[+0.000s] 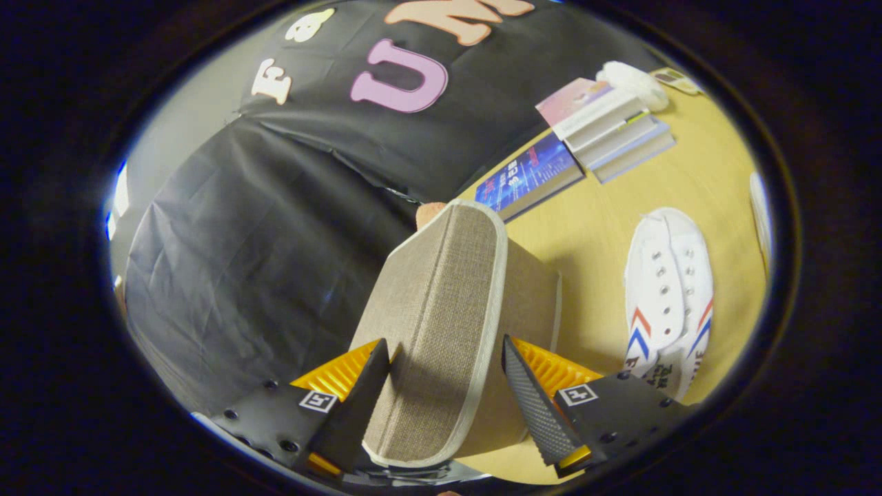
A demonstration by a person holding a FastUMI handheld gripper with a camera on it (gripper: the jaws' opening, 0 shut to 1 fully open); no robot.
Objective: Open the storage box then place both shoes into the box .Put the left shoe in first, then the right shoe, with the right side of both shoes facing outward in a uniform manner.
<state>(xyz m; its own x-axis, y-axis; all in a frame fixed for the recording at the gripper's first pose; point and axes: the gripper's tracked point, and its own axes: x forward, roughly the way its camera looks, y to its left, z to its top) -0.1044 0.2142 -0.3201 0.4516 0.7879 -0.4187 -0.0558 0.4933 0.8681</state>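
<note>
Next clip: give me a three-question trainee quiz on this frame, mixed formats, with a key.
1. True or false: the white canvas shoe with red and blue stripes already lies inside the beige fabric storage box.
2. What sits between the fingers of the gripper? A) a book B) the box's lid edge C) the shoe
3. Fill in: the stack of books lies on the yellow ____.

Key: 1 false; 2 B; 3 table
</note>
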